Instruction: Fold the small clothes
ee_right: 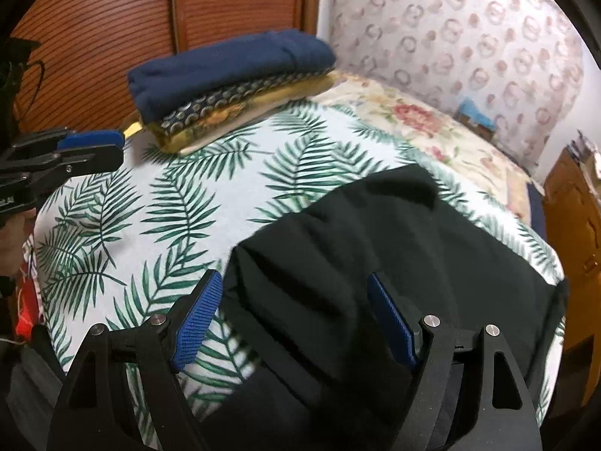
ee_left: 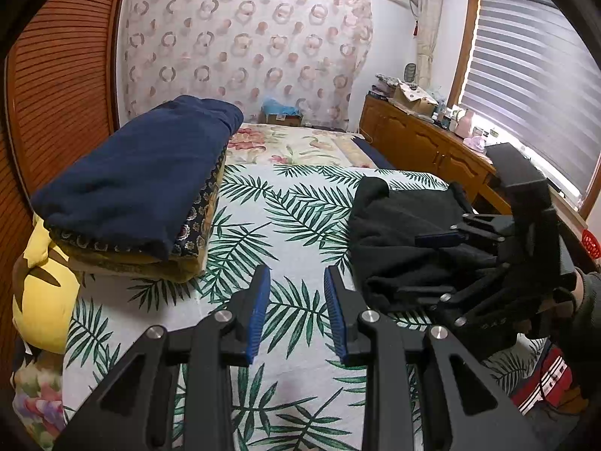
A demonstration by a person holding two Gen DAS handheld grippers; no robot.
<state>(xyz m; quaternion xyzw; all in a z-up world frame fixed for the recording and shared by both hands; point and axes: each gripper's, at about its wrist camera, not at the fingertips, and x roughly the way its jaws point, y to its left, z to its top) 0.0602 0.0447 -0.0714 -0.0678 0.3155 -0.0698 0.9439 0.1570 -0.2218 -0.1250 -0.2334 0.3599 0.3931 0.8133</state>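
A black garment (ee_right: 375, 248) lies on the leaf-print bed sheet (ee_right: 157, 203), roughly folded; it also shows at the right in the left wrist view (ee_left: 398, 233). My right gripper (ee_right: 293, 315) is open, its blue pads (ee_right: 199, 315) standing either side of the garment's near left part, just above it. My left gripper (ee_left: 296, 312) is open and empty over bare sheet (ee_left: 293, 210), left of the garment. The right gripper (ee_left: 443, 259) shows in the left wrist view at the garment.
A stack of folded clothes, navy on top (ee_left: 142, 173), sits at the far left of the bed (ee_right: 233, 71). A yellow cushion (ee_left: 41, 300) lies beside it. A wooden sideboard (ee_left: 420, 139) stands right of the bed, a wooden slatted door (ee_right: 112, 18) to its left.
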